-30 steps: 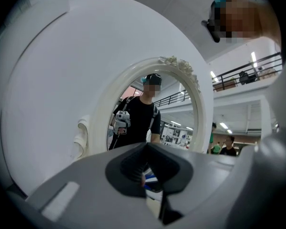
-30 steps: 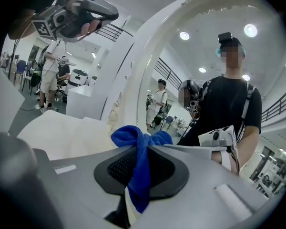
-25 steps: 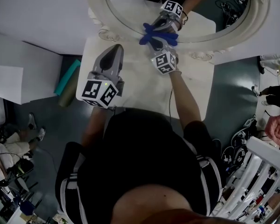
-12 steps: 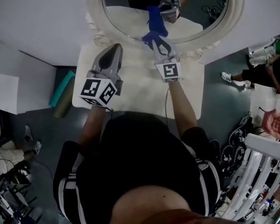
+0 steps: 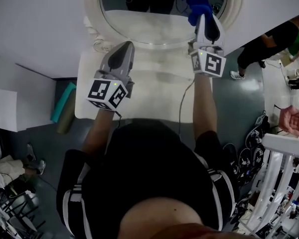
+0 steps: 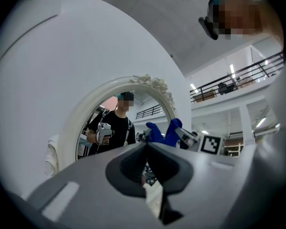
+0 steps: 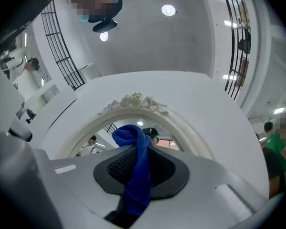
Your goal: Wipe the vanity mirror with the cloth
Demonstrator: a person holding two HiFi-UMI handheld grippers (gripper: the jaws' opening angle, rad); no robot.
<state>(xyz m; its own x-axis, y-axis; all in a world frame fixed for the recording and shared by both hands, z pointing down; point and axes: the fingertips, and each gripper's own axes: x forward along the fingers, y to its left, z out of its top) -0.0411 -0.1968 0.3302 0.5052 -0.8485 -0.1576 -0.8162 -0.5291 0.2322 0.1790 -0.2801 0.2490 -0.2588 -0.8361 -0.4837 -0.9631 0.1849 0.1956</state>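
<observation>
Blue cloth (image 5: 198, 10) pinched in my right tongs (image 5: 203, 18). Head view: cloth up at right side of oval vanity mirror (image 5: 139, 6), near rim; contact with glass looks likely, can't confirm. My left tongs (image 5: 124, 48) hover over white table (image 5: 154, 91), idle.

My judgement: flat cloth, even pressure, overlapping sweeps, stay off ornate frame (image 5: 92, 14).

Left gripper view: my jaws together, nothing between.

Right gripper view: jaws clamped on cloth, wad poking past tips.

No containers in view.
</observation>
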